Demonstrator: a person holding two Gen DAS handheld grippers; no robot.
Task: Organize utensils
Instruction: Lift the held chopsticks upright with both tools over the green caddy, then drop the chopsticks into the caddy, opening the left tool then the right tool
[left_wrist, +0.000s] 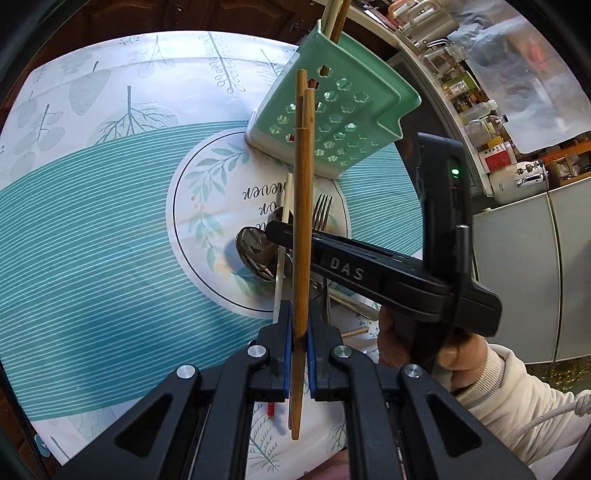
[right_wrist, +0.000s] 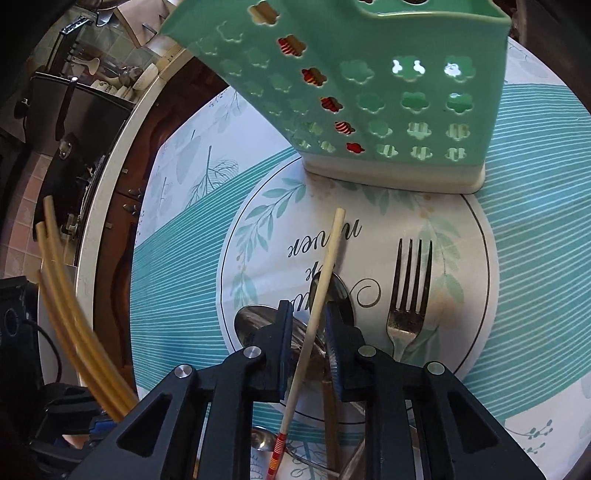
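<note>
Left claw (left_wrist: 298, 354): clenched on a pair of brown chopsticks (left_wrist: 303, 206), held off the bench and running toward 12 o'clock in the left wrist view, tips overlapping the front of the green holder (left_wrist: 343, 122).

Right claw (right_wrist: 309, 343): blue pads either side of a pale chopstick (right_wrist: 321, 291) with a red-striped end; gaps show on both sides, so it is released, not pressing. The stick lies slanted across a spoon (right_wrist: 258, 321) on the bench.

Green holder: stands upright on the cloth (left_wrist: 92, 240) at the 12 o'clock edge of the printed white circle, flower-shaped holes in its wall. Chopsticks already stand inside; red-striped ends show through the holes in the right wrist view.

Around:
- Fork (right_wrist: 410, 295) at 3 o'clock of the right claw, tines toward the holder, apart from the spoon.
- A second spoon bowl lies under the pale stick, just beyond the right pad.
- More handles lie at 6 o'clock, partly hidden by the claw; kind unclear.

In the way: in the left wrist view the right tool's black body crosses from 3 o'clock beneath the held chopsticks, over the utensil pile. A hand (left_wrist: 417, 347) in a cream sleeve grips it.
</note>
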